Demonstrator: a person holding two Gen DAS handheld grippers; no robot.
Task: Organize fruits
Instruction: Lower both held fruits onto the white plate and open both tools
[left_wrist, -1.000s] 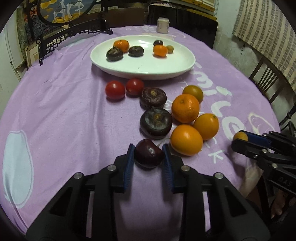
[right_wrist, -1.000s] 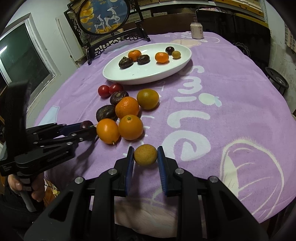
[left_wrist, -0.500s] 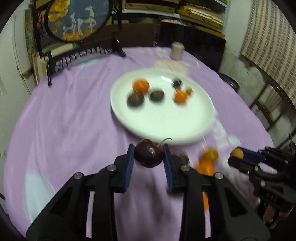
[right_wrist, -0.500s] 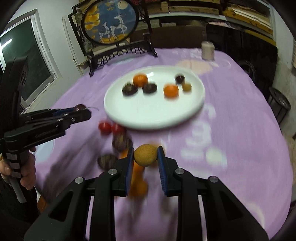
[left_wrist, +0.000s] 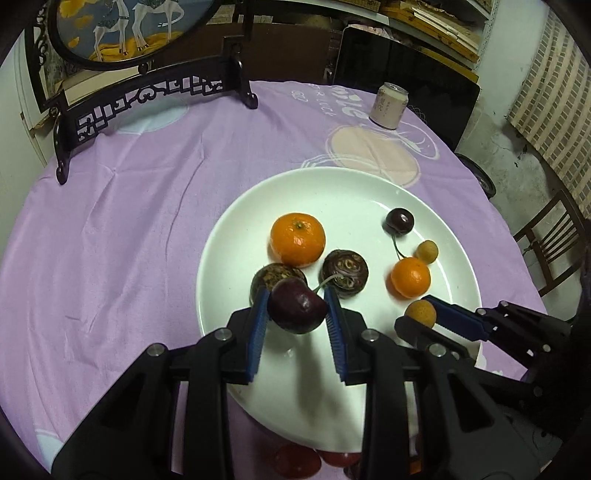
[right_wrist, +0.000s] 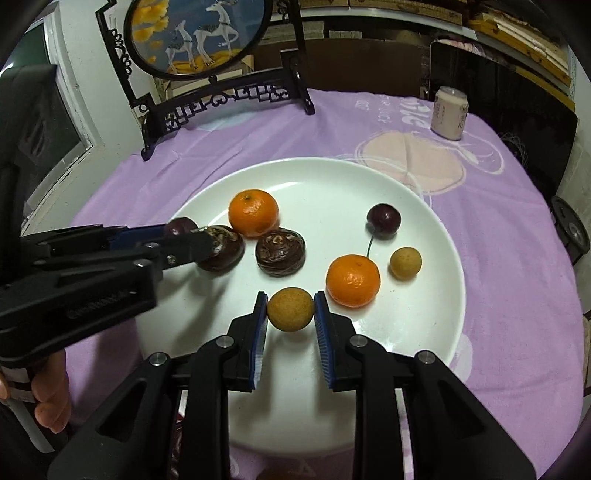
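My left gripper (left_wrist: 297, 312) is shut on a dark red cherry (left_wrist: 297, 310) with a stem, held over the near left part of the white plate (left_wrist: 236, 236). My right gripper (right_wrist: 290, 310) is shut on a small tan longan (right_wrist: 290, 309), held over the plate's near middle (right_wrist: 424, 332). On the plate lie two oranges (right_wrist: 253, 212) (right_wrist: 352, 280), two dark passion fruits (right_wrist: 280, 252) (right_wrist: 221, 253), a cherry (right_wrist: 383, 218) and a longan (right_wrist: 405, 263). Each gripper shows in the other's view, the right (left_wrist: 421, 314) and the left (right_wrist: 181, 232).
A purple cloth (left_wrist: 110, 221) covers the round table. A dark carved screen stand (left_wrist: 147, 96) is at the back left, a pale can (left_wrist: 388, 105) at the back right. Red tomatoes (left_wrist: 295, 459) peek out below the plate's near rim. A chair (left_wrist: 550, 236) stands right.
Both grippers lifted their fruits off the cloth and moved forward from the loose fruit pile to above the plate. Both stay shut on the same fruits.
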